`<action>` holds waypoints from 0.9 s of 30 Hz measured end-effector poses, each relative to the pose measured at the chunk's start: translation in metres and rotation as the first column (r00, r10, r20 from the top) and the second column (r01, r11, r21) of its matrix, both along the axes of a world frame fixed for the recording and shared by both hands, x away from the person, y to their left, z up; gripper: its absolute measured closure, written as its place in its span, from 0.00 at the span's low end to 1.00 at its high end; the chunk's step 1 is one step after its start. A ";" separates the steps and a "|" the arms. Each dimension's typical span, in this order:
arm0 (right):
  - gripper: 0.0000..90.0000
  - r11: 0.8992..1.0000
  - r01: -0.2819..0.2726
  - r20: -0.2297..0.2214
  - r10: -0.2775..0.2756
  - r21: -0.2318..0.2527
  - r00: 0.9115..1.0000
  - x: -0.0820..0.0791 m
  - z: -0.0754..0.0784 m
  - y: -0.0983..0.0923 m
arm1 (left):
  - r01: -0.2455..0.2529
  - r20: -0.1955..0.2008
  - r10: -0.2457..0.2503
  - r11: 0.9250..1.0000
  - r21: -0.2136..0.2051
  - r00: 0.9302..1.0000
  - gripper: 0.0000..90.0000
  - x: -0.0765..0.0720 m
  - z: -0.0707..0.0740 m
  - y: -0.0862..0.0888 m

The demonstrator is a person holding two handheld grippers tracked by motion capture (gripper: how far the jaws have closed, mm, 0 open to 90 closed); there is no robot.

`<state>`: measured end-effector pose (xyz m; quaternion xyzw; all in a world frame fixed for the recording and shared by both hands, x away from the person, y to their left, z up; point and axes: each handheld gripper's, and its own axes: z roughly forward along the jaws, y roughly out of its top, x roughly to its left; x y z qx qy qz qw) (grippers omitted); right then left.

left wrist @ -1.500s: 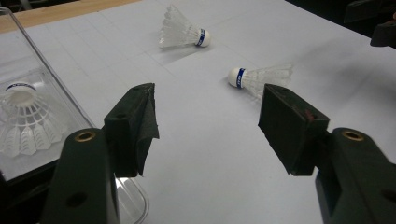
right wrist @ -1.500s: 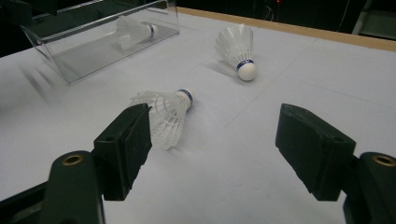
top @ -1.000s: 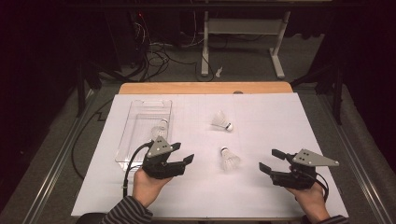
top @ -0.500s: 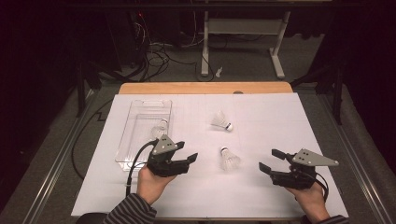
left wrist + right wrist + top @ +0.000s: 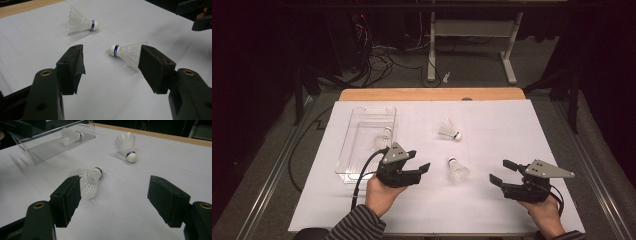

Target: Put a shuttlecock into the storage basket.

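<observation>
Three white shuttlecocks with blue bands are in sight. One shuttlecock lies on its side on the white sheet between my two grippers, also seen as the near shuttlecock. A second shuttlecock lies farther back. The third shuttlecock rests inside a clear plastic box. My left gripper is open, just left of the near shuttlecock and pointing at it. My right gripper is open and empty, right of it.
The white sheet covers the table, with a wooden edge at the back. The clear box stands just behind my left hand. Beyond the table are cables on the floor and a white stand.
My left gripper has crept slightly right, toward the near shuttlecock. The right gripper and the shuttlecocks have stayed put.
</observation>
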<state>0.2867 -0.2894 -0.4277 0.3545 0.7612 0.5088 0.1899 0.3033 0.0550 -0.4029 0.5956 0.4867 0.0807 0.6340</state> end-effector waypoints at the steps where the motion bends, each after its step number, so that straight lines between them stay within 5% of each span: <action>1: 0.31 1.000 0.000 0.000 0.000 0.000 1.000 0.000 0.000 0.000 | 0.003 0.000 -0.003 1.000 0.001 1.000 0.42 0.000 0.000 -0.001; 27: 0.31 1.000 -0.001 0.000 0.001 0.000 1.000 0.000 0.000 0.000 | 0.029 -0.007 -0.030 1.000 -0.010 1.000 0.43 0.006 0.000 -0.019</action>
